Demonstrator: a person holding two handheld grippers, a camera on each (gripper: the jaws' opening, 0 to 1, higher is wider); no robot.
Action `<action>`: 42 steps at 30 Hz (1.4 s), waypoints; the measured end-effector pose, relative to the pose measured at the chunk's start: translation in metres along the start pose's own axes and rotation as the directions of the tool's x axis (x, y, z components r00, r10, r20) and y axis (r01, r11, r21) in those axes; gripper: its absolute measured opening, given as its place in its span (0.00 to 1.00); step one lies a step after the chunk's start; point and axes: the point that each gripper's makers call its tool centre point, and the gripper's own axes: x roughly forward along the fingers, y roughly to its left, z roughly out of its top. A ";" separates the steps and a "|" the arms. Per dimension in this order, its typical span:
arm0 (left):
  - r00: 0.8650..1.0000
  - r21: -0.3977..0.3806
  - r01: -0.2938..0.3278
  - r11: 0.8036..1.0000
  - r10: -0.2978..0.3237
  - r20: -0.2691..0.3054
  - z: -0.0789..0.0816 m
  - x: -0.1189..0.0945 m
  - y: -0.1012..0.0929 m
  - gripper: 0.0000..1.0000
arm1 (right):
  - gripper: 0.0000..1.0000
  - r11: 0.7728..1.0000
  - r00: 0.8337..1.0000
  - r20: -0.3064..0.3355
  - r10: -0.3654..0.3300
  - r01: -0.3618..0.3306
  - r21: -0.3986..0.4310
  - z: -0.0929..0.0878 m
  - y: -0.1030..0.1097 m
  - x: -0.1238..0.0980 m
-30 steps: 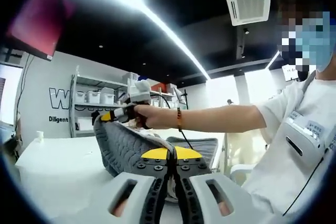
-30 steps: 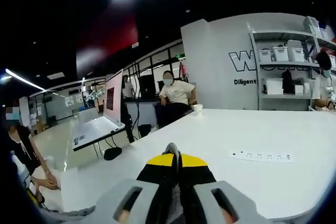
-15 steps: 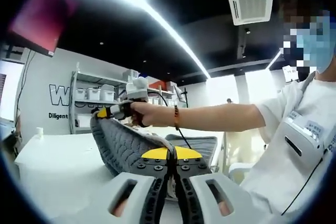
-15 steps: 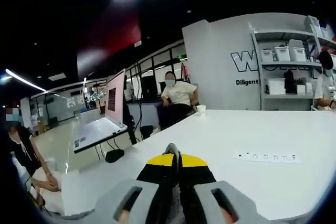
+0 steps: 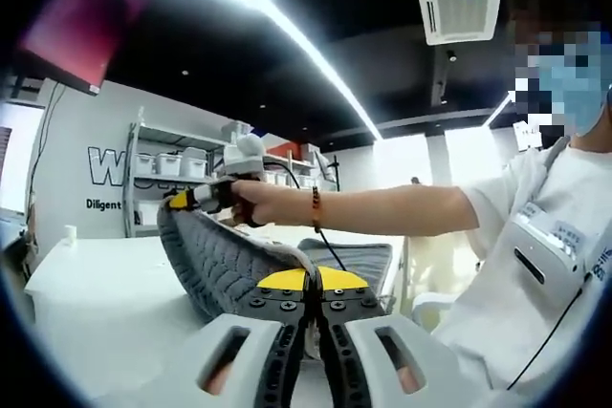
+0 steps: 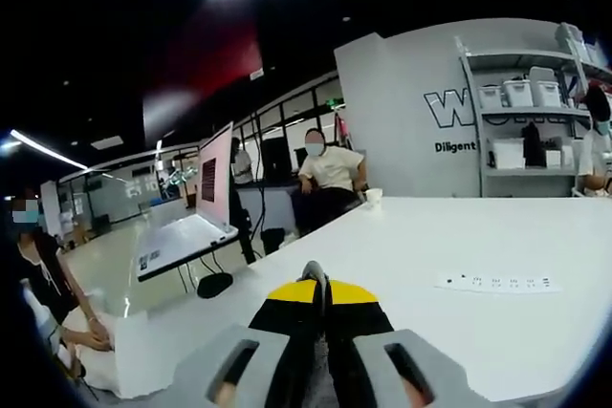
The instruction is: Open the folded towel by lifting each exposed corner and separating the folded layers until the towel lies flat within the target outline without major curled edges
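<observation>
Both grippers, left (image 5: 308,279) and right (image 5: 182,201), pinch the grey towel (image 5: 225,265) stretched toward 10 o'clock above the table (image 5: 96,293); a slipping corner could let it refold.

Wall lettering: on the white wall (image 6: 402,121), above and right of the right gripper's fingers (image 6: 287,317), a large outlined "W" with "Diligent" beneath, the rest cut off by the shelving (image 6: 521,112). The left gripper view repeats both words on its wall (image 5: 76,169), up-left of the fingers (image 5: 287,317).
</observation>
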 end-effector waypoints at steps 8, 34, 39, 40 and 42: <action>1.000 0.005 0.016 1.000 -0.016 -0.022 -0.006 -0.003 -0.001 0.00 | 0.00 1.000 1.000 -0.007 0.010 -0.010 -0.002 -0.002 0.008 0.011; 0.997 0.017 0.043 0.999 -0.042 -0.066 -0.018 -0.012 0.003 0.00 | 0.00 0.999 0.998 -0.047 0.035 -0.035 0.009 -0.019 0.026 0.025; 0.996 0.004 0.046 0.999 -0.046 -0.082 -0.022 -0.016 0.007 0.00 | 0.00 0.999 0.998 -0.059 0.038 -0.038 0.007 -0.021 0.027 0.030; 0.995 0.002 0.049 0.999 -0.048 -0.083 -0.023 -0.017 0.007 0.00 | 0.00 0.999 0.997 -0.063 0.039 -0.039 0.012 -0.022 0.029 0.032; 0.995 0.000 0.051 0.999 -0.050 -0.084 -0.024 -0.017 0.007 0.00 | 0.00 0.999 0.997 -0.066 0.041 -0.040 0.013 -0.024 0.030 0.032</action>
